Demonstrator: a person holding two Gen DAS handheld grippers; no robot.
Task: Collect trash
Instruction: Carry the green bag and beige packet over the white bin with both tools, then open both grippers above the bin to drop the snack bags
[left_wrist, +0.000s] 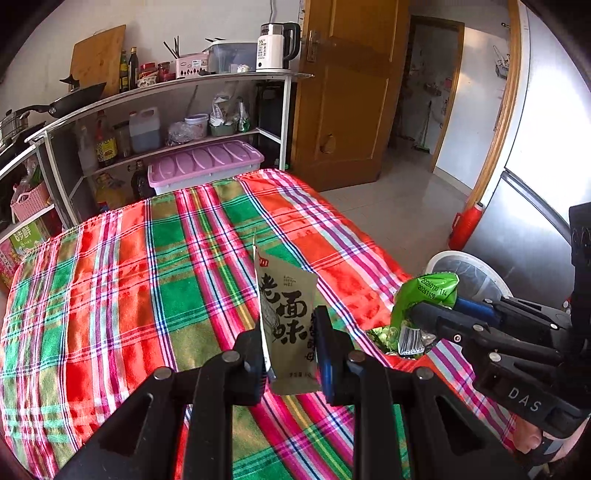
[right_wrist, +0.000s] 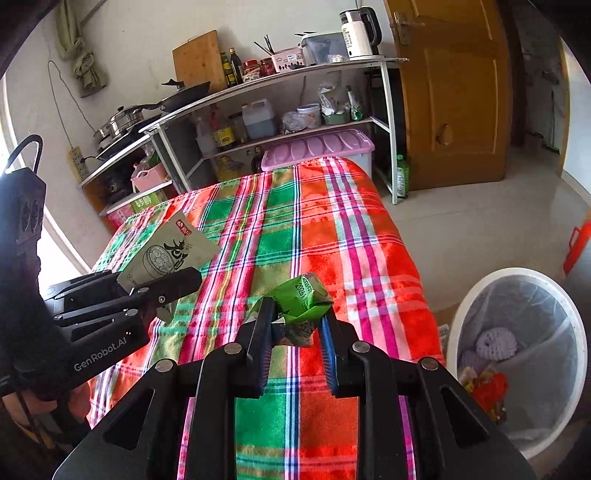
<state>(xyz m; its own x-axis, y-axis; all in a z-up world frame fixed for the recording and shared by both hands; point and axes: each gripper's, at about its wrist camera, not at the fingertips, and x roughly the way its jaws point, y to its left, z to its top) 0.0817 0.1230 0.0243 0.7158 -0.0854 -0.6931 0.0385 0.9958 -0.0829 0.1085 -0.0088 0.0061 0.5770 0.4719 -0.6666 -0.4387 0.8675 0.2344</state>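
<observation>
tablecloth (left_wrist: 147, 295): woven cloth | green wrapper (right_wrist: 303, 295): glossy, crinkled plastic

A plaid cloth (right_wrist: 332, 236) in red, green and pink is covering the table (left_wrist: 122, 295) from edge to edge and hanging over its sides. Behind it a metal rack (right_wrist: 388, 122) is standing on the pale tiled floor (right_wrist: 480, 229); a pan (right_wrist: 184, 96) and a white kettle (right_wrist: 360, 31) are sitting on its top shelf, a jug (right_wrist: 259, 119) on the shelf below. A white bin (right_wrist: 517, 354) with a clear liner is standing on the floor just beside the table's right edge.
</observation>
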